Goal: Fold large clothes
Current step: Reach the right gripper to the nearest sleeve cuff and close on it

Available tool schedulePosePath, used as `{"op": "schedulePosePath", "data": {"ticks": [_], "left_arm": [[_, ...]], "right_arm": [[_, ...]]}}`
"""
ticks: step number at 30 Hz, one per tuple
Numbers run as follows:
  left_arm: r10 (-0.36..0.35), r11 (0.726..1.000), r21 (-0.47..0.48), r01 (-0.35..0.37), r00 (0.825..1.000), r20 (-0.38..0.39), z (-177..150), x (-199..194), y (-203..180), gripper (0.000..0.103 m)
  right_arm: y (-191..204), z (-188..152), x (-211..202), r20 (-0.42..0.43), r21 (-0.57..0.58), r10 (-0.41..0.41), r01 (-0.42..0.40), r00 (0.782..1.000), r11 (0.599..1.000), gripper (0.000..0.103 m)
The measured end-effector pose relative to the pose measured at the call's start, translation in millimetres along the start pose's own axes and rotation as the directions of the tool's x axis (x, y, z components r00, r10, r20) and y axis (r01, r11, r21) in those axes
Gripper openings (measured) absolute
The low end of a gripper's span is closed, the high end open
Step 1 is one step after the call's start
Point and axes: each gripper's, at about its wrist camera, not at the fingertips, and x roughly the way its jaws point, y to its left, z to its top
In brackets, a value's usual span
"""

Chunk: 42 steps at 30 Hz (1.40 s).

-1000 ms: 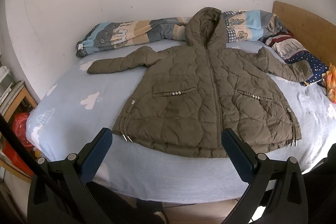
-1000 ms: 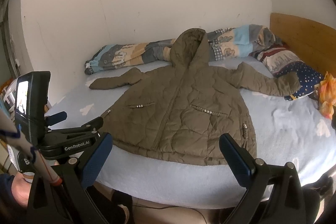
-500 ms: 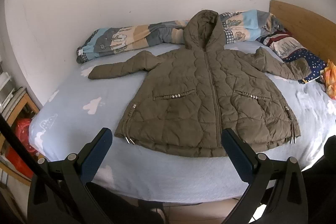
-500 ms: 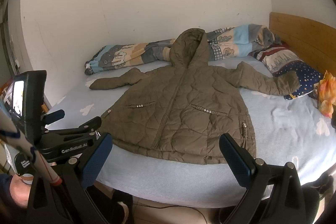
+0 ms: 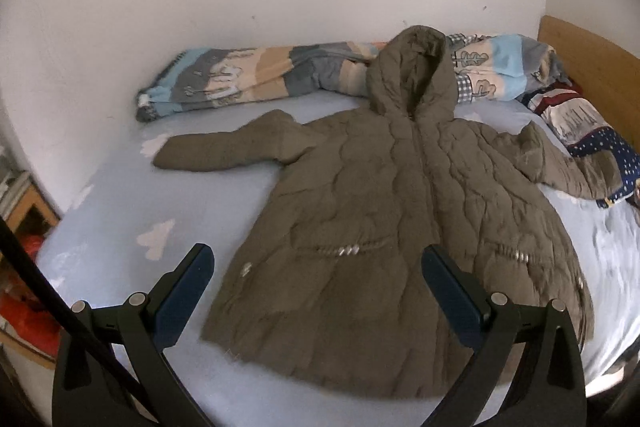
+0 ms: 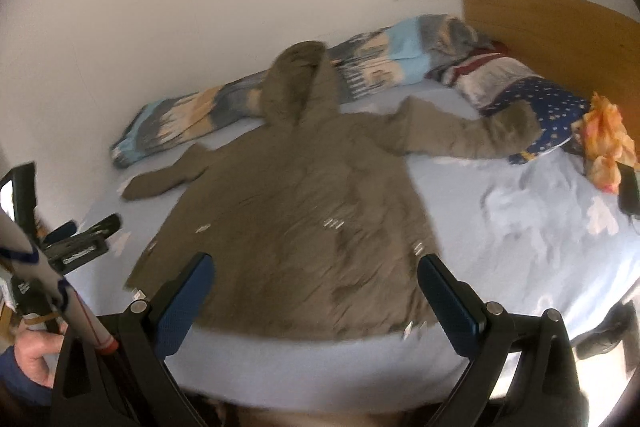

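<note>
An olive quilted hooded jacket [image 5: 384, 211] [image 6: 296, 203] lies flat and zipped on the bed, hood toward the wall and both sleeves spread out. Its right sleeve end rests on a dotted pillow [image 6: 548, 107]. My left gripper [image 5: 318, 271] hovers open above the jacket's lower left front, holding nothing. Over the jacket's hem near the bed's front edge, my right gripper [image 6: 314, 279] stands open and empty too. The left gripper's body [image 6: 76, 243] shows at the left of the right wrist view, held by a hand [image 6: 36, 351].
The bed has a light blue sheet [image 5: 120, 239] with cloud prints. A rolled patterned blanket [image 5: 256, 75] lies along the wall. A wooden headboard [image 6: 560, 27] stands at the right, with an orange cloth [image 6: 608, 139] below it. A wooden shelf and red item [image 5: 24, 247] sit left of the bed.
Both grippers have moved forward and closer over the jacket, which now fills more of each view. Both stay open. The jacket has not moved.
</note>
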Motion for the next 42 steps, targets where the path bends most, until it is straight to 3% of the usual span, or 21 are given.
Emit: {"op": "schedulePosePath", "data": {"ticks": [5, 9, 13, 18, 21, 24, 27, 29, 34, 38, 40, 42], "left_arm": [[0.000, 1.000, 0.005, 0.000, 1.000, -0.004, 29.8, 69.5, -34.8, 0.103], [-0.031, 0.999, 0.039, 0.031, 1.000, 0.002, 22.4, 117.4, -55.8, 0.103], [-0.003, 0.997, 0.073, 0.008, 0.998, -0.070, 24.9, 151.1, -63.0, 0.103], [-0.028, 0.999, 0.030, 0.032, 0.994, -0.106, 28.9, 166.4, -55.0, 0.103], [-0.020, 0.999, 0.038, 0.026, 0.992, -0.128, 28.6, 178.1, -57.4, 0.103], [-0.028, 0.999, 0.042, 0.035, 0.990, -0.141, 27.5, 185.3, -62.5, 0.103], [-0.032, 0.997, 0.065, 0.041, 0.989, -0.147, 26.0, 189.7, -69.8, 0.103], [-0.041, 0.995, 0.083, 0.054, 0.988, -0.148, 24.0, 190.1, -75.5, 0.103], [-0.052, 0.991, 0.114, 0.068, 0.990, -0.132, 21.5, 187.5, -81.6, 0.103], [-0.055, 0.989, 0.130, 0.072, 0.990, -0.128, 19.9, 187.0, -83.0, 0.103], [-0.058, 0.988, 0.133, 0.075, 0.990, -0.130, 19.6, 188.1, -82.0, 0.103], [-0.056, 0.988, 0.134, 0.074, 0.990, -0.133, 19.7, 189.6, -82.1, 0.103]], "right_arm": [[-42.1, 42.5, 44.2, 0.007, 0.102, -0.052, 0.051, 0.999, 0.993, 0.103], [-77.5, 76.7, 85.0, 0.005, 0.156, -0.102, 0.100, 0.995, 0.983, 0.103], [-134.0, 109.3, 125.9, 0.004, 0.240, -0.148, 0.142, 0.989, 0.960, 0.103], [-242.2, 121.7, 173.6, -0.003, 0.445, -0.171, 0.155, 0.985, 0.882, 0.101], [-312.7, 118.0, 191.9, -0.006, 0.569, -0.185, 0.155, 0.983, 0.808, 0.088], [-372.6, 114.5, 198.5, 0.006, 0.666, -0.227, 0.166, 0.974, 0.727, 0.082], [-411.6, 113.1, 203.6, 0.007, 0.699, -0.277, 0.193, 0.961, 0.688, 0.080], [-430.0, 111.8, 211.5, 0.017, 0.714, -0.254, 0.166, 0.967, 0.680, 0.075], [-440.2, 122.0, 237.7, 0.004, 0.668, -0.249, 0.183, 0.968, 0.721, 0.064], [-444.8, 131.3, 258.9, -0.006, 0.640, -0.273, 0.213, 0.962, 0.738, 0.063], [-446.1, 131.4, 266.7, -0.022, 0.630, -0.317, 0.259, 0.948, 0.732, 0.063], [-451.3, 127.9, 274.5, -0.030, 0.640, -0.309, 0.256, 0.950, 0.725, 0.062]]}}
